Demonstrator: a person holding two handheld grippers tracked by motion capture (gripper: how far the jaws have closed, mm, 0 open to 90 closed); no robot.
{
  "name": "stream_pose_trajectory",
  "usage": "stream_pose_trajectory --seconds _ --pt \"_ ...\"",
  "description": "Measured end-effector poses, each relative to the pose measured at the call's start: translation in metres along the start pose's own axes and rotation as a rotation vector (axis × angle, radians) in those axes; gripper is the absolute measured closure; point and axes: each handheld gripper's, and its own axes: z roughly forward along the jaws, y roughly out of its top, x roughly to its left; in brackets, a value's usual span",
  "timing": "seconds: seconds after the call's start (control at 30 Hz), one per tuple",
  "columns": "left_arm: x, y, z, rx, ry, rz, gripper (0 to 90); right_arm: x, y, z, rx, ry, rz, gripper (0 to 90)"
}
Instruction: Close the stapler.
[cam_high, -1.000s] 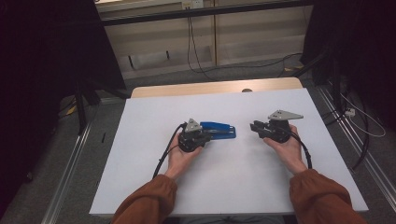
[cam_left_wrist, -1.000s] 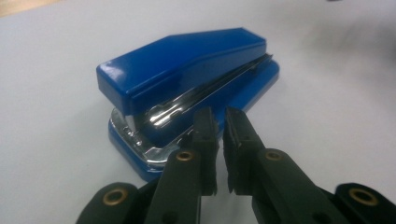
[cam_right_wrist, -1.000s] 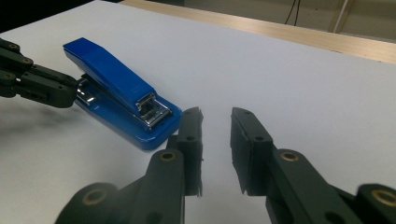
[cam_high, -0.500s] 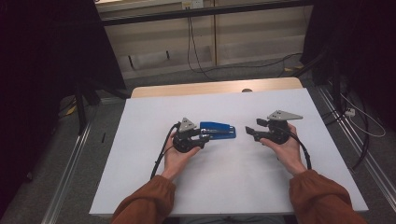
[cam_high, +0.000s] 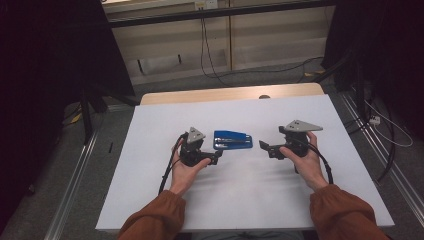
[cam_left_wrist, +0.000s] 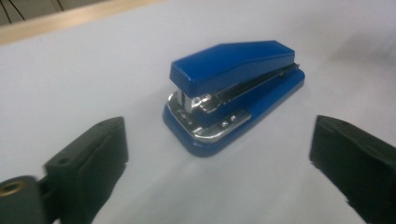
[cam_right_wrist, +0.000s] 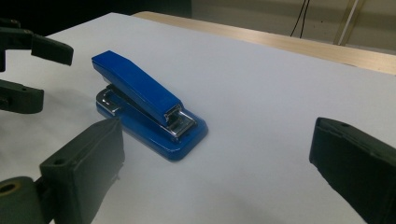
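Note:
A blue stapler (cam_high: 233, 140) (cam_left_wrist: 233, 88) (cam_right_wrist: 149, 107) lies flat on the white table top (cam_high: 240, 200), between the two hands. My left gripper (cam_high: 218, 156) (cam_left_wrist: 218, 161) sits just left of the stapler's metal front end and points at it. Its jaws have just been opening and stand wide, with nothing between them. My right gripper (cam_high: 263, 147) (cam_right_wrist: 215, 158) hovers a short way right of the stapler, aimed at its other end. Its jaws have also just been opening and hold nothing. The left gripper (cam_right_wrist: 28, 70) also appears beyond the stapler in the right gripper view.
A wooden strip (cam_high: 230, 94) borders the table's far edge. Cables (cam_high: 210, 50) run over the floor behind it. Metal rails (cam_high: 75, 185) flank the table on both sides, and dark curtains hang at left and right.
Both grippers' jaws have gone from nearly shut to wide open. The left gripper has drawn back slightly from the stapler. The stapler stays where it was.

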Motion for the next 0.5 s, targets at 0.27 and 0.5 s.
stream_pose_trajectory --seconds 0.27,0.5 --pt "0.000 -0.001 -0.014 -0.066 -0.012 -0.010 3.3 0.004 -0.001 -0.011 -0.014 -0.023 -0.001 4.0" --pt "-0.001 -0.005 -0.027 -0.074 -0.004 -0.012 3.3 0.004 -0.001 -0.016 -0.039 -0.052 0.009 4.3"
